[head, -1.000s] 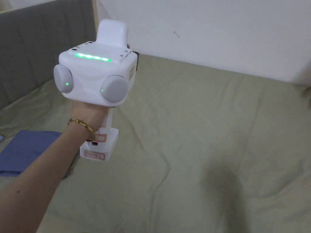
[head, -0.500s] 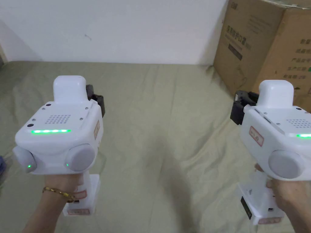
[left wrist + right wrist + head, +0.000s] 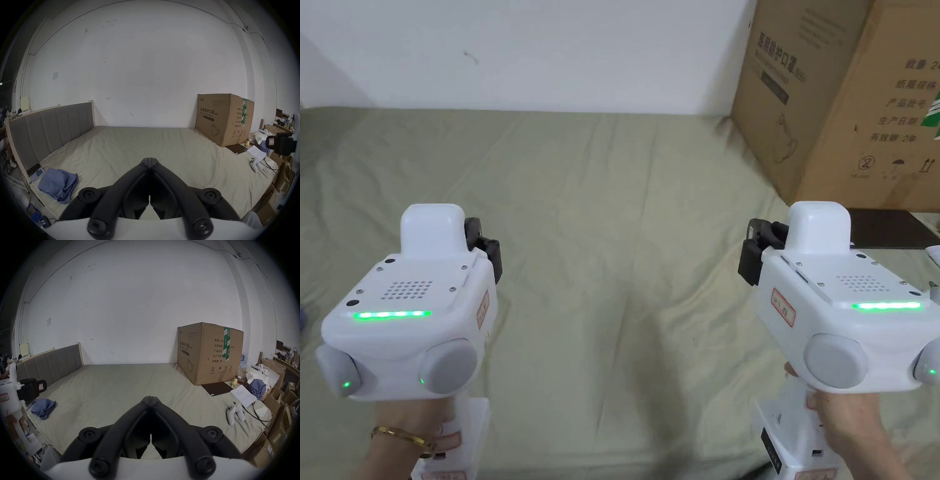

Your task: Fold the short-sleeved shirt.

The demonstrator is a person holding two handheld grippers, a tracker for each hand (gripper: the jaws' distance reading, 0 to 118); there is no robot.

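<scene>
**Both tongs held closed and empty above the bed, shirt lying at the left edge**

Nearest, in the head view, the left tongs (image 3: 483, 244) and the right tongs (image 3: 755, 250) are held up side by side, well apart, each gripped from below by a hand, the left hand (image 3: 403, 420) with a gold bracelet (image 3: 400, 436) at the wrist. Green lights glow on both white housings. In the left gripper view the left tongs (image 3: 150, 160) have their black jaws pressed tip to tip with nothing between them; in the right gripper view the right tongs (image 3: 151, 398) are closed the same way, also empty. Both hang above the bed (image 3: 625, 250), clear of its pale green sheet, which lies wrinkled but bare below them.

The blue short-sleeved shirt (image 3: 58, 184) lies crumpled in a loose heap at the bed's left edge, toward its near corner, below the grey headboard (image 3: 52, 125) and well apart from both tongs. At the bed's right edge lie a white controller (image 3: 235, 413) and some sheets of paper (image 3: 242, 395).

Farther off, a large cardboard box (image 3: 844, 100) stands at the far right corner of the bed against the white wall (image 3: 550, 50).
</scene>
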